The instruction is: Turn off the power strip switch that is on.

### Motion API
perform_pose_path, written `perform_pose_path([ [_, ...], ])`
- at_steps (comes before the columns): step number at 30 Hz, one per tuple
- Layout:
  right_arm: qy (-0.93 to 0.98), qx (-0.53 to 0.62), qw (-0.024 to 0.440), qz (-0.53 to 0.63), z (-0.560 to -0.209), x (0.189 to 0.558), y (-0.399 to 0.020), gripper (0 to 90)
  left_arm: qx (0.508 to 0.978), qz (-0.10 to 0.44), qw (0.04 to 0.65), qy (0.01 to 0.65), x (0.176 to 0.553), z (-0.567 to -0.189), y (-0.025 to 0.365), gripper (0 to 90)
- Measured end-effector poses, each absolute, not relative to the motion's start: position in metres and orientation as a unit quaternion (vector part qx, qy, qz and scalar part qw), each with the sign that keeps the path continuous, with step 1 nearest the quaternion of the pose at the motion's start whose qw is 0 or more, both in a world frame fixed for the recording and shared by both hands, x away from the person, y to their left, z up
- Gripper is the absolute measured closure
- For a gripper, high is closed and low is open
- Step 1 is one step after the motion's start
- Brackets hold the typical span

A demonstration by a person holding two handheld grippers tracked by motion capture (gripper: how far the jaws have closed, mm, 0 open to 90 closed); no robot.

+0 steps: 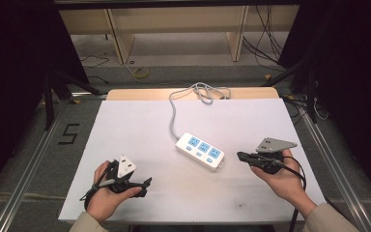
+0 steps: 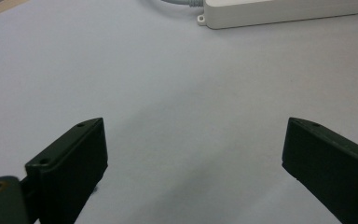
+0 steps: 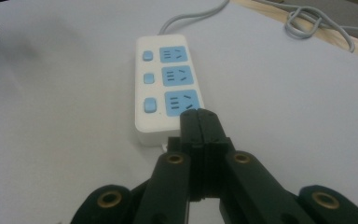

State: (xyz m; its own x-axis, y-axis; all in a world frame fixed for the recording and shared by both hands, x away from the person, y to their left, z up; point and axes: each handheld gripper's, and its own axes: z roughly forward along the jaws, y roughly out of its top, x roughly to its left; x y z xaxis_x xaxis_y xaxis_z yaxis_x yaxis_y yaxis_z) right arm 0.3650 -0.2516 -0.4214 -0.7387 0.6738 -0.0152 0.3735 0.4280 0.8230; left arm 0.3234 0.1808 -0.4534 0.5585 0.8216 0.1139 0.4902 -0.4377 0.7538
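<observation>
Strip (image 1: 200, 151) lay at frame centre, untouched so far. We held right gripper (image 1: 241, 156) just right of it, jaws pressed together, empty, aimed at near switch (image 3: 149, 106). Left gripper (image 1: 146, 183) lower left, jaws spread, empty. Pressing judged still ahead.

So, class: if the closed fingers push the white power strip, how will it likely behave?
The power strip looks rigid and flat, so it should slide, not tip. Its grey cable seems floppy and may drag, swinging the strip round. The white table cover looks smooth, so little resistance.
</observation>
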Motion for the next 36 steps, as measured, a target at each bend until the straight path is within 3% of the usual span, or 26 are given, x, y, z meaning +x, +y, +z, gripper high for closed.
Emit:
perform_pose_path([
  [36,0.855,0.293,0.159,0.397,-0.423,0.398,-0.192,90.0,0.812,0.239,0.35,0.402,0.325,-0.454,0.179,6.6],
])
